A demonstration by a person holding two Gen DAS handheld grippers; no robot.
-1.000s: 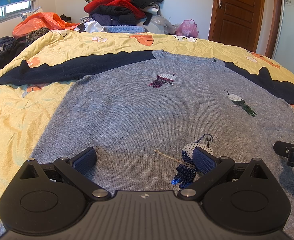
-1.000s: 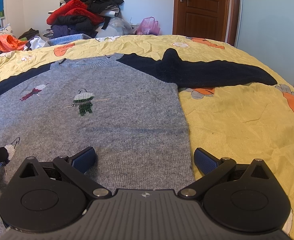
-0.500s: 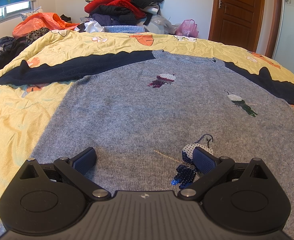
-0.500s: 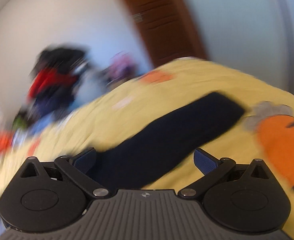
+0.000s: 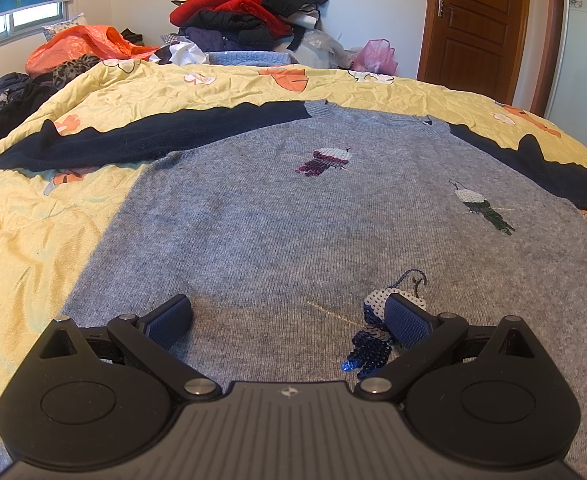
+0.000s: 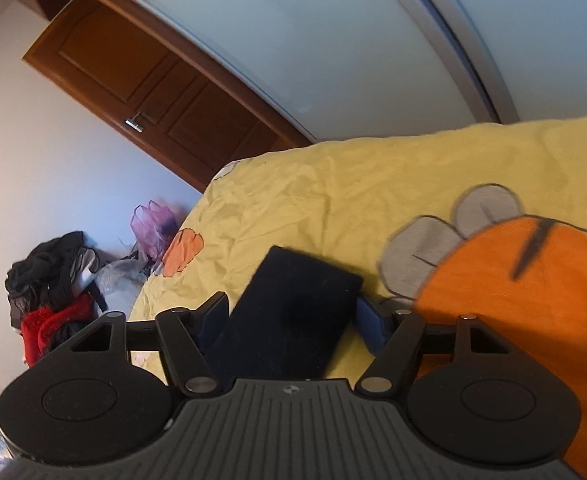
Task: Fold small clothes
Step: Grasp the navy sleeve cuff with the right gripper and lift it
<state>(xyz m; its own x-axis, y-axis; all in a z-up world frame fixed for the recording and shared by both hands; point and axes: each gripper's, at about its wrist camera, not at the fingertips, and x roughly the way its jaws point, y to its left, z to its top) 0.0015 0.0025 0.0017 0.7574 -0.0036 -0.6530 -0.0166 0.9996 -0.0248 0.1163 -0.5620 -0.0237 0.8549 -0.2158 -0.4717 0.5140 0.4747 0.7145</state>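
Through the left wrist camera we see our left tongs (image 5: 289,316) spread wide and holding nothing, low over the hem end of the grey sweater (image 5: 293,232). The sweater lies flat, front up, on the yellow bedspread (image 5: 33,232), its neck pointing away from us. Its dark navy left sleeve (image 5: 141,140) stretches out across the bedspread, and the other navy sleeve (image 5: 553,176) runs off to the right edge. Three sequin figures decorate the grey front: a purple one (image 5: 325,160) near the neck, a green one (image 5: 485,208) to the right, and a blue one (image 5: 381,332) just beside our right-hand finger pad (image 5: 407,322), which partly covers it. Beyond the bed sits a heap of clothes (image 5: 249,12) in red, black and dark blue, with an orange bag (image 5: 81,46) to its left and a brown door (image 5: 477,20) to the right. Through the right wrist camera, which is strongly tilted, our right tongs (image 6: 289,316) stand open around the cuff end of the navy sleeve (image 6: 293,312); the sleeve lies between the two fingers, close to both pads, but we cannot tell whether either touches it. The sleeve rests on the yellow bedspread (image 6: 333,200), next to a large orange print (image 6: 513,300). The brown door (image 6: 153,92) and the heap of clothes (image 6: 49,280) show at the left.
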